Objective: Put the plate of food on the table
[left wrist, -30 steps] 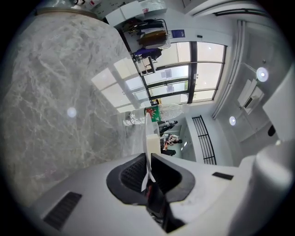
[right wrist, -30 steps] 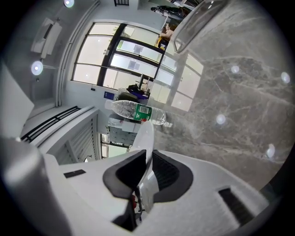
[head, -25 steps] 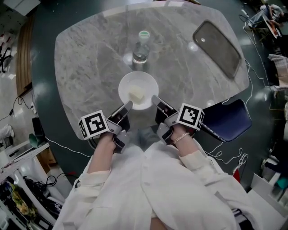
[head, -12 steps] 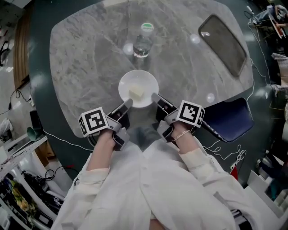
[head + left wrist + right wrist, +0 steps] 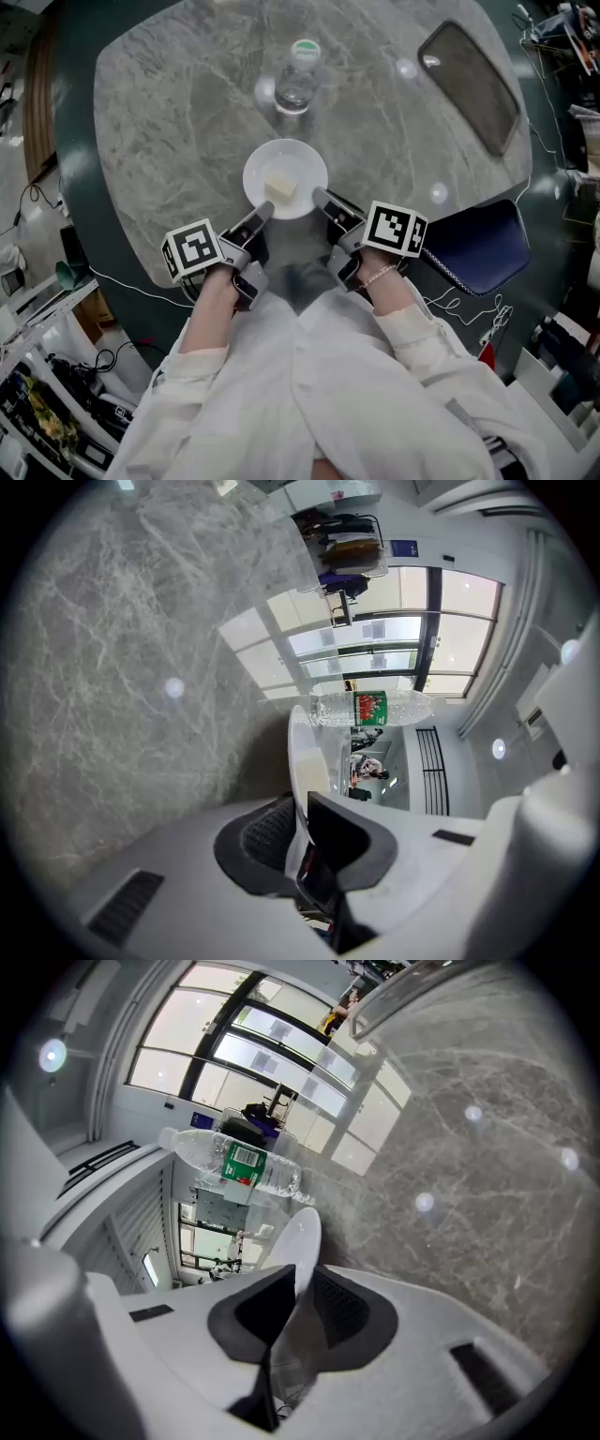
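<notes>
A white plate (image 5: 258, 164) with a pale cube of food (image 5: 280, 187) sits low over the marble table (image 5: 169, 112), just this side of a clear water bottle (image 5: 296, 80). My left gripper (image 5: 262, 212) is shut on the plate's near-left rim. My right gripper (image 5: 320, 197) has the near-right rim between its pads, and its jaws are opening slightly. The left gripper view shows the thin rim (image 5: 302, 761) pinched edge-on in that gripper (image 5: 298, 808). In the right gripper view the rim (image 5: 295, 1246) stands between the pads of the right gripper (image 5: 302, 1283).
A dark oblong tray (image 5: 469, 84) lies at the table's far right. A blue chair seat (image 5: 478, 248) is tucked by the table's right edge. Cables and clutter lie on the floor around the table. The bottle (image 5: 234, 1166) stands close behind the plate.
The plate and both grippers have edged slightly up in the head view; the holds on the rim look the same. The bottle has kept its place on the table.
</notes>
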Demonstrator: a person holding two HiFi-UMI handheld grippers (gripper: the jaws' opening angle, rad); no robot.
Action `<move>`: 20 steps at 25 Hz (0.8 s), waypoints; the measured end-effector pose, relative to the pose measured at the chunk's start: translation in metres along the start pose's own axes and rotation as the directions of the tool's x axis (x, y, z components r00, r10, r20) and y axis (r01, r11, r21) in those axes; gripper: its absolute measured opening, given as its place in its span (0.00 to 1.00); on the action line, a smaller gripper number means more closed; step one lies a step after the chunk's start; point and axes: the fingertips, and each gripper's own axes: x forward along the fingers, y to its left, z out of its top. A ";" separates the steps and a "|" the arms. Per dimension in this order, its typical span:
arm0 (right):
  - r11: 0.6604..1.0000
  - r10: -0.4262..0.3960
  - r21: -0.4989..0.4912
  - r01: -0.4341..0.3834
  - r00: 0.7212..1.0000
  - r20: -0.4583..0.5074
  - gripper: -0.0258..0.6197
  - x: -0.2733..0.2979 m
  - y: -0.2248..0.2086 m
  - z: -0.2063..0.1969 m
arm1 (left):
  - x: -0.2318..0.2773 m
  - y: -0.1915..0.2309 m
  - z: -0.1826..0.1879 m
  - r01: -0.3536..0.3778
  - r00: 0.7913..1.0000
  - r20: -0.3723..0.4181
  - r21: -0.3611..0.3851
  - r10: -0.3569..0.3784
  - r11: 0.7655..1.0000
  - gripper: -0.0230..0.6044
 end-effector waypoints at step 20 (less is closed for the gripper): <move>0.981 -0.094 -0.172 0.087 0.995 -0.034 0.22 0.024 -0.007 0.017 | 0.022 0.014 0.021 -0.171 0.984 -0.025 0.150 0.176 0.974 0.11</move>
